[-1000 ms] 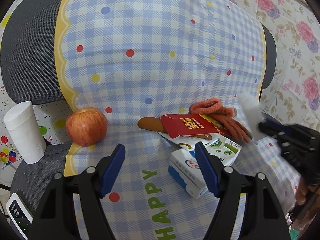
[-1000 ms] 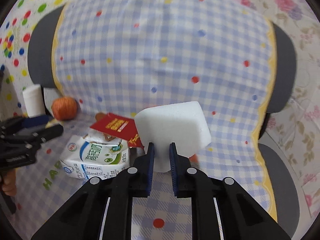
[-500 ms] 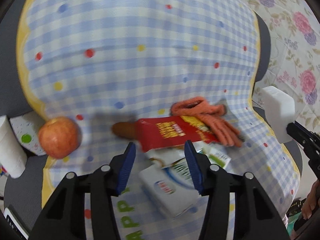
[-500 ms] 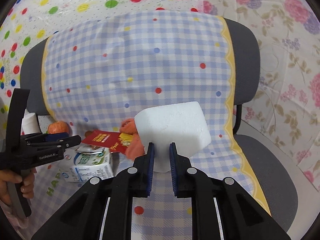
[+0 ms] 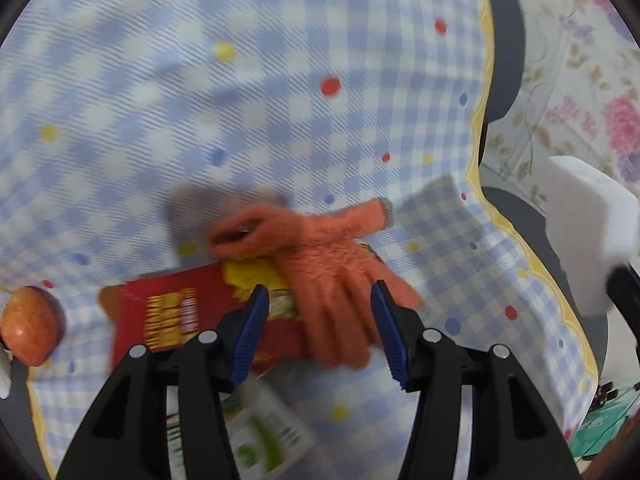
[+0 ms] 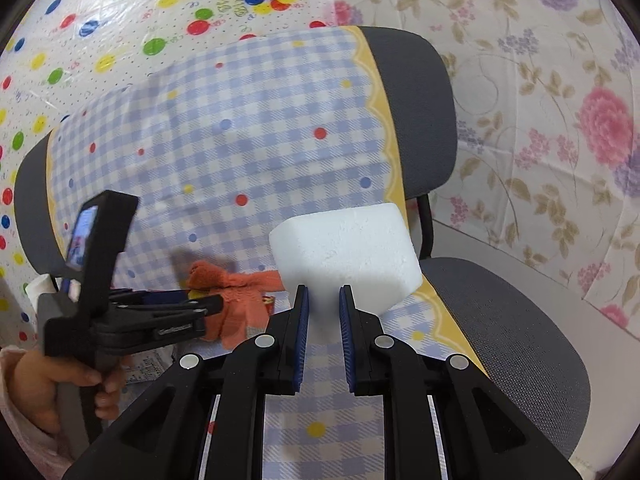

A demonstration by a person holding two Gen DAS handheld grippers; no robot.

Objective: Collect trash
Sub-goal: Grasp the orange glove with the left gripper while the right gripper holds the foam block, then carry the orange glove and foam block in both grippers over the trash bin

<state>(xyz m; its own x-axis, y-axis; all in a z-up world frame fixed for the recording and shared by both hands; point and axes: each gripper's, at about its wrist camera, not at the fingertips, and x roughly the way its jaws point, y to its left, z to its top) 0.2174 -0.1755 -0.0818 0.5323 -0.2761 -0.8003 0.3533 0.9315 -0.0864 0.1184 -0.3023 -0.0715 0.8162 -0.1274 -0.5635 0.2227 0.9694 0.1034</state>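
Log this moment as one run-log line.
left gripper: open, over orange glove | right gripper: shut on white foam block | red packet: under glove

Left wrist view is motion-blurred; the red packet's (image 5: 188, 320) lettering is unreadable, the milk carton (image 5: 260, 436) sits half behind the left hand-held gripper (image 5: 316, 320), apple (image 5: 30, 324) edge-cropped

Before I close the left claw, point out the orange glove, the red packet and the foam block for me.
orange glove (image 5: 332, 264): left wrist view, on its palm.
red packet (image 5: 168, 320): left wrist view, on its printed red face.
foam block (image 6: 348, 248): right wrist view, on its front face above the claw.
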